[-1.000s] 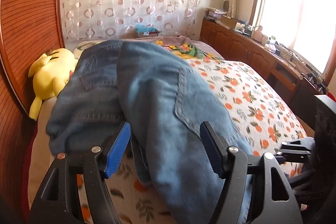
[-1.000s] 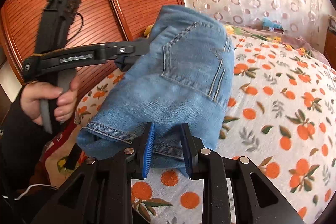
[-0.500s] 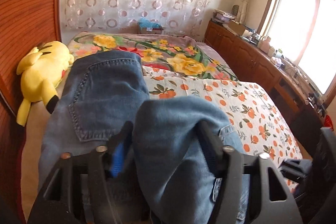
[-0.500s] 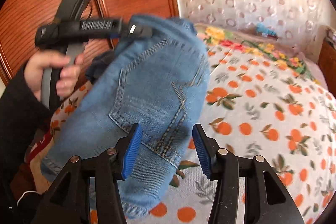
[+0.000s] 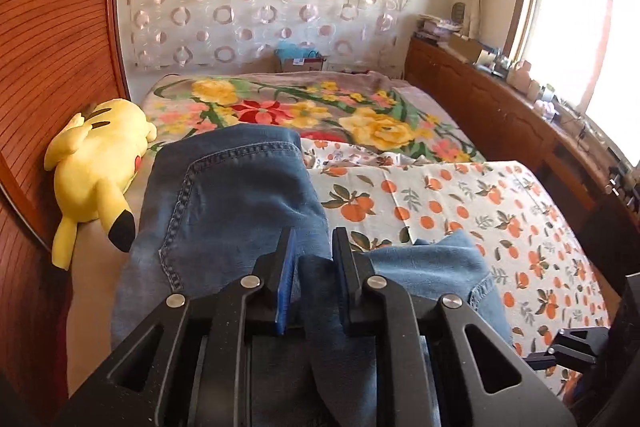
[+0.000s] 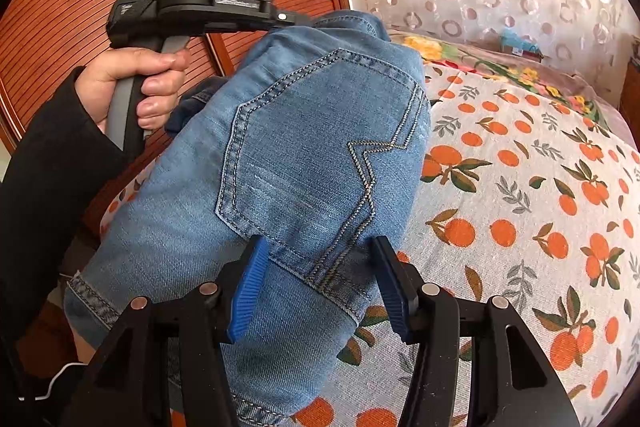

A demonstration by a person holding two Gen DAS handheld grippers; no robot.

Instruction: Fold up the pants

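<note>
The blue denim pants [image 5: 236, 203] lie bunched on the bed, back pocket up in the right wrist view [image 6: 312, 163]. My left gripper [image 5: 314, 247] is shut on a fold of the denim, which runs back between its fingers. It also shows in the right wrist view [image 6: 288, 21] at the upper left, held by a hand and gripping the top of the raised pants. My right gripper [image 6: 316, 259] is open, its blue pads on either side of the pocket end of the pants, not pinching it.
A yellow plush toy [image 5: 100, 163] lies at the bed's left edge against the wooden wall [image 5: 52, 39]. An orange-print sheet [image 6: 520, 187] and a floral blanket [image 5: 304, 107] cover the bed. A wooden counter [image 5: 520, 115] with clutter runs under the window at right.
My left gripper has shut on a fold of the pants and lifted it. My right gripper has opened wide and let go of the hem; the pants now stand higher.
</note>
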